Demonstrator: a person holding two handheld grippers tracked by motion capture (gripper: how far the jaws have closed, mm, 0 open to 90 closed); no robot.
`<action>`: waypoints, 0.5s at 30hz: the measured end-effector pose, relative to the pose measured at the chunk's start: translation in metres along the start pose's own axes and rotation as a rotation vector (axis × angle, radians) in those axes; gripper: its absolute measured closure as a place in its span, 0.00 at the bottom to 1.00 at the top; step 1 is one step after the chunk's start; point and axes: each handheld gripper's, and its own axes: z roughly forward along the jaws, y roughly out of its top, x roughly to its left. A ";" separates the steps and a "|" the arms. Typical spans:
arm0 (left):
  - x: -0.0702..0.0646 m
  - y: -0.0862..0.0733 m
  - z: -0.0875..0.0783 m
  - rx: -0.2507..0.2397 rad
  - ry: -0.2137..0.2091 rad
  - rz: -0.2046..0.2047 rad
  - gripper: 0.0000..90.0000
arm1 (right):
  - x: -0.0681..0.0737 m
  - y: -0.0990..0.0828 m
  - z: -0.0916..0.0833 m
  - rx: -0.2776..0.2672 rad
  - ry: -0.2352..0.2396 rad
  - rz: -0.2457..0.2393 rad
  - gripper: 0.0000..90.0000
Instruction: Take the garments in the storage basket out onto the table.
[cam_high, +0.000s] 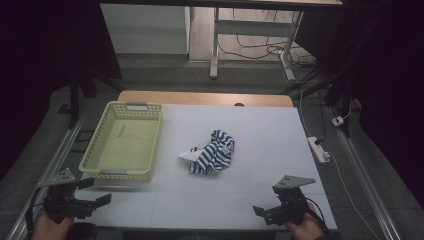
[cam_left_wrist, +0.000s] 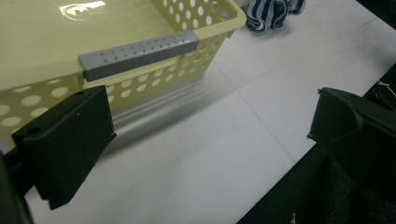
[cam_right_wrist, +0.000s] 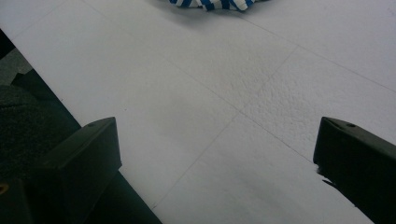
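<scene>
A crumpled blue-and-white striped cloth (cam_high: 212, 152) lies near the middle of the white table (cam_high: 260, 125). An empty pale yellow perforated basket (cam_high: 120, 175) with grey handles stands at the left. My left gripper (cam_high: 96, 191) is open at the table's near left corner, just in front of the basket. In the left gripper view its jaws (cam_left_wrist: 210, 116) stand wide apart with nothing between them, the basket wall (cam_left_wrist: 196, 65) is close ahead and the cloth (cam_left_wrist: 271, 11) farther off. My right gripper (cam_high: 262, 214) is open at the near right edge. Its jaws (cam_right_wrist: 217, 140) hold nothing, and the cloth (cam_right_wrist: 210, 3) lies far ahead.
A white power strip (cam_high: 318, 149) and cables lie on the floor to the right of the table. A desk frame (cam_high: 215, 50) stands beyond the far edge. Bare white tabletop stretches between both grippers and the cloth.
</scene>
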 end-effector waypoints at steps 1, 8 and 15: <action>0.000 -0.001 -0.001 0.000 0.003 -0.002 0.00 | 0.000 0.000 0.000 0.000 -0.001 -0.001 0.01; -0.002 -0.004 -0.004 0.027 0.030 -0.001 0.00 | 0.001 0.000 0.000 0.003 -0.005 -0.005 0.01; -0.003 -0.006 -0.004 0.075 0.047 0.006 0.00 | 0.001 0.001 0.001 0.010 -0.008 -0.006 0.01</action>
